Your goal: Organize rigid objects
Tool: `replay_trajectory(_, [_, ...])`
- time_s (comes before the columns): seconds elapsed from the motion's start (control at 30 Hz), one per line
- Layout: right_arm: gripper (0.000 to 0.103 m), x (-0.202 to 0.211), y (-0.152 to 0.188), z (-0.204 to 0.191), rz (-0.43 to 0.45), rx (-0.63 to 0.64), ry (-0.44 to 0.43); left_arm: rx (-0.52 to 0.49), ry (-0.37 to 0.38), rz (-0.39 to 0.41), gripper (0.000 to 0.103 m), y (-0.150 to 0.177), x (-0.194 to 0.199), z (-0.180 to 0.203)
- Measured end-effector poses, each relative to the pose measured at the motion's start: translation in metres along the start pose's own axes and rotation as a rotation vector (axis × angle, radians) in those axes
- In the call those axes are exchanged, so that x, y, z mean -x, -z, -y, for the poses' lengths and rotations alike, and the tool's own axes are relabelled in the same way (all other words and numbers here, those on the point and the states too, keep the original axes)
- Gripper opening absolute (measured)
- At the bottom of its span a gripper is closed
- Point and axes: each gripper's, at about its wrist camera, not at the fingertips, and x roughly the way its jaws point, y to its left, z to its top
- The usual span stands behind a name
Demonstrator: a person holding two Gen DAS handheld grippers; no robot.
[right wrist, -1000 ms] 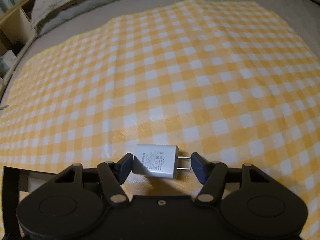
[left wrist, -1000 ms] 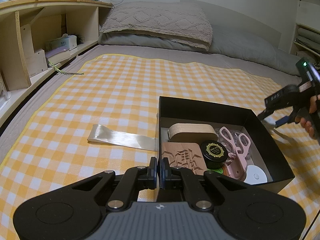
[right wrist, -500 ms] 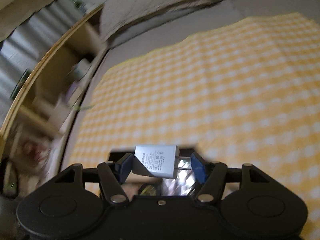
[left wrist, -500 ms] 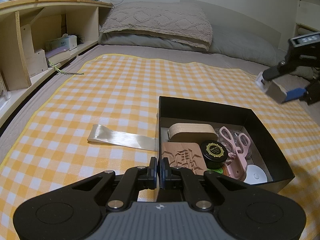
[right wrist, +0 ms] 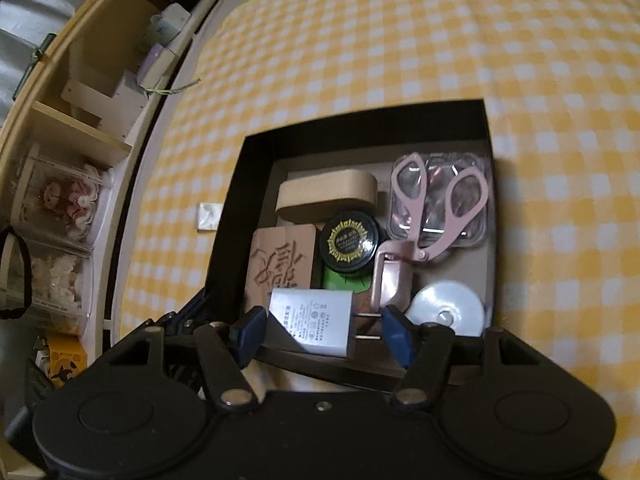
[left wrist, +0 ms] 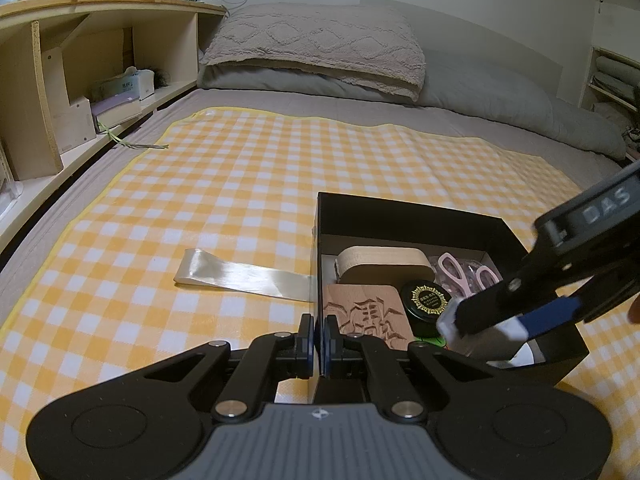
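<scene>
A black box (left wrist: 400,212) sits on the yellow checked cloth (left wrist: 240,184). Inside lie a wooden oval case (right wrist: 328,196), a carved wooden block (right wrist: 280,264), a black round tin (right wrist: 350,244), pink scissors (right wrist: 436,208) and a white disc (right wrist: 444,308). My left gripper (left wrist: 319,340) is shut on the box's near-left wall. Over the box's near end hangs a white charger plug (right wrist: 316,320), with my right gripper (right wrist: 324,328) shut on it, one pad on its body and one on its prongs. The left wrist view shows that right gripper (left wrist: 500,320) low at the right.
A pale satin strip (left wrist: 240,276) lies on the cloth left of the box. Wooden shelves (left wrist: 80,80) with small boxes run along the left side. Grey pillows (left wrist: 320,48) lie at the far end of the bed.
My right gripper has carried the charger plug from over the cloth at the right to above the box's near end, tilting downward. The left gripper has kept still.
</scene>
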Motion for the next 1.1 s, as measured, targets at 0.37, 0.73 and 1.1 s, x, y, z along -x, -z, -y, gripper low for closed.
replay_trajectory(0.37, [0.069,-0.012,0.003,-0.005,-0.003,-0.006,0.064,0.0,0.002,0.0,0.005,0.001,0.0,0.0])
replay_trajectory(0.73, [0.083,-0.009,0.003,-0.003,0.0,-0.017,0.095,0.002,0.004,-0.002,0.005,0.001,0.001,-0.001])
replay_trajectory(1.1, [0.083,0.037,0.002,-0.014,0.103,0.001,0.021,0.001,0.001,-0.004,0.005,0.0,0.002,-0.001])
